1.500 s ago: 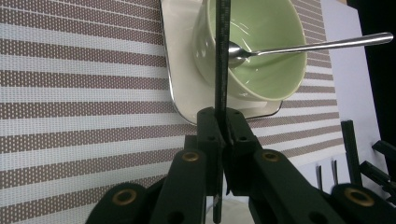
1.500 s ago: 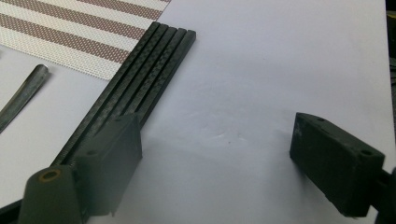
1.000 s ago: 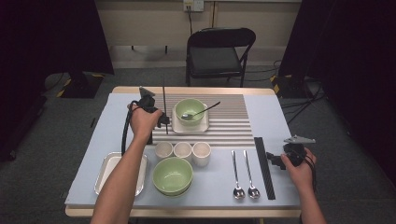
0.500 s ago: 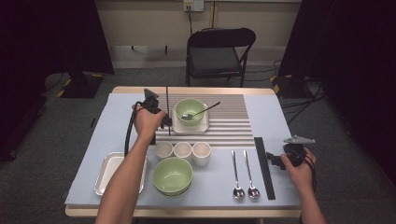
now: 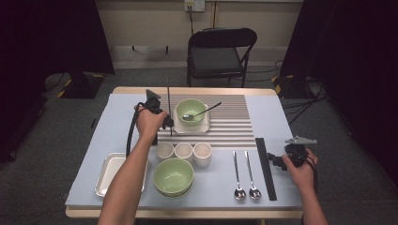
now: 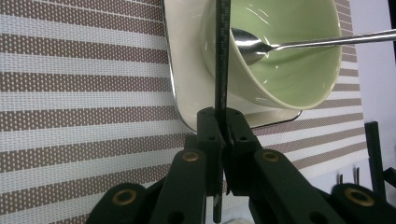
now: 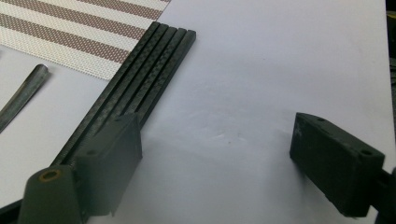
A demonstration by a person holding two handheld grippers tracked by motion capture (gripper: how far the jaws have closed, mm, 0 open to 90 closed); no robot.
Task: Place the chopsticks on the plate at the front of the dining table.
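My left gripper is shut on a thin black chopstick, held over the striped mat just left of a pale green bowl. In the left gripper view the chopstick runs up from between the pinched jaws, crossing the bowl and the cream square plate under it. A metal spoon rests in the bowl. My right gripper stands open at the table's right, beside a bundle of black chopsticks. Its jaws are spread over bare table, with the bundle by the left jaw.
Three small white cups stand in a row in front of the mat. A larger green bowl and a metal tray sit near the front edge. Two spoons lie left of the chopstick bundle. A folding chair stands behind the table.
My left gripper has shifted slightly to the right with the chopstick, closer to the bowl. The right hand has stayed still.
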